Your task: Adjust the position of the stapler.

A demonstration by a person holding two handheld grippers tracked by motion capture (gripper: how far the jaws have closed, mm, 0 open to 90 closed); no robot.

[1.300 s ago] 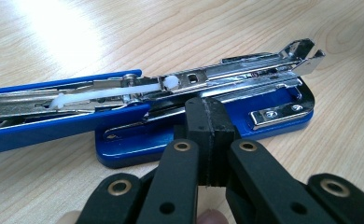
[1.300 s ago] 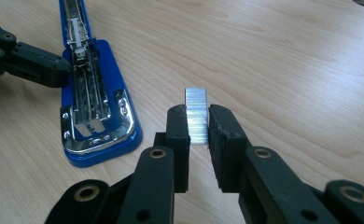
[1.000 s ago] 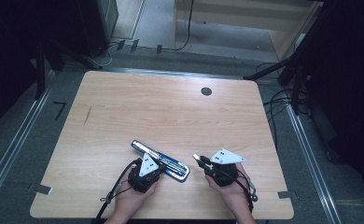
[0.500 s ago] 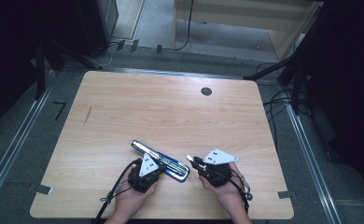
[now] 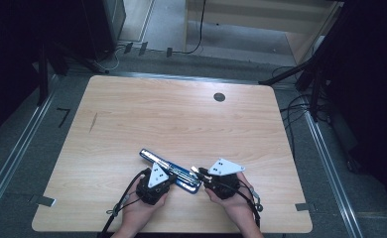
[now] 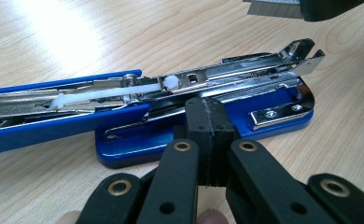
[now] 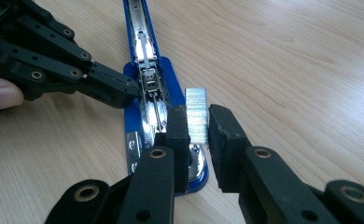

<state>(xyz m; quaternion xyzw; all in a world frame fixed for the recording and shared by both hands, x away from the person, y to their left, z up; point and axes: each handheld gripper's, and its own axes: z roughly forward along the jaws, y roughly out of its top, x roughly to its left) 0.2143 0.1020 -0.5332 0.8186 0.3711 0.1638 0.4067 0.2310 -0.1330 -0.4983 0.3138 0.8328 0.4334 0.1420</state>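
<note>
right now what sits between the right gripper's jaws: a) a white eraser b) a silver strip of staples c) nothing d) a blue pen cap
b: the right gripper holds a silver strip of staples between its black jaws, just over the opened blue metal stapler.

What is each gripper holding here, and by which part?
The right gripper holds a silver strip of staples by its long flat sides. The left gripper is shut, its tips pressing against the open blue metal stapler at mid-length, gripping nothing.

right gripper pinches staples over open stapler.
</note>
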